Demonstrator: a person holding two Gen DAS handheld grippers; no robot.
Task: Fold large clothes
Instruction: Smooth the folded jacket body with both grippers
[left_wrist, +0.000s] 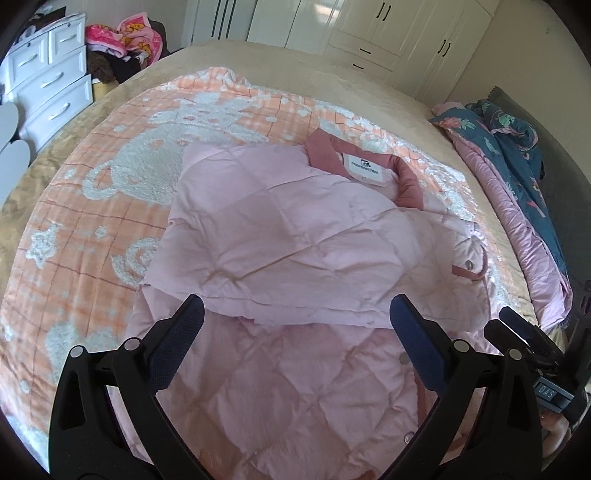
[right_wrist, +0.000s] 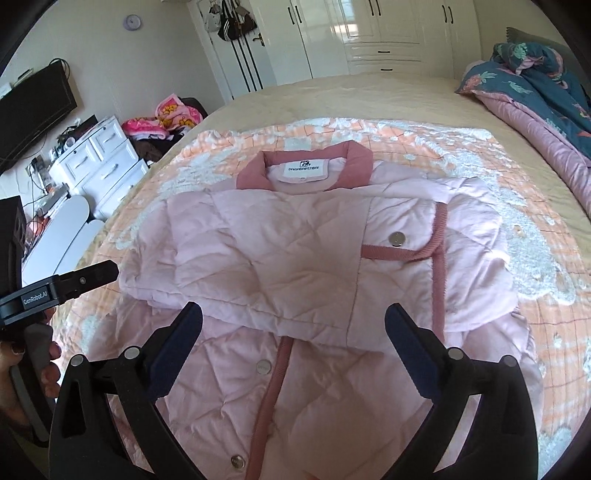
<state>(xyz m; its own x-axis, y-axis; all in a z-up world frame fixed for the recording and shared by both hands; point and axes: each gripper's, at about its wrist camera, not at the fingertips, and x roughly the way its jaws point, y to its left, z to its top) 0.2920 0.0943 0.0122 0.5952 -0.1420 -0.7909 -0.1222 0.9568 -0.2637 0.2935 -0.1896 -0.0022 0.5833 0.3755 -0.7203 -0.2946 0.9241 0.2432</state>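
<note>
Both grippers free above a half-folded jacket

Two grippers hover over the pink quilted jacket (right_wrist: 295, 266), which lies flat on the orange blanket (right_wrist: 517, 229) on the bed. Left gripper (left_wrist: 297, 325): jaws spread, nothing between them. Right gripper (right_wrist: 293, 325): jaws spread wide, empty too. Jacket's long axis runs away from both grippers, collar (right_wrist: 306, 166) at the far end, hem nearest, out of view below. Sleeves appear folded across the chest, forming a band whose near edge sits just ahead of both sets of fingertips; which layer is which I cannot tell for sure. Judgement: next fold likely brings the hem toward the collar. Neither hand is clearly nearer.
</note>
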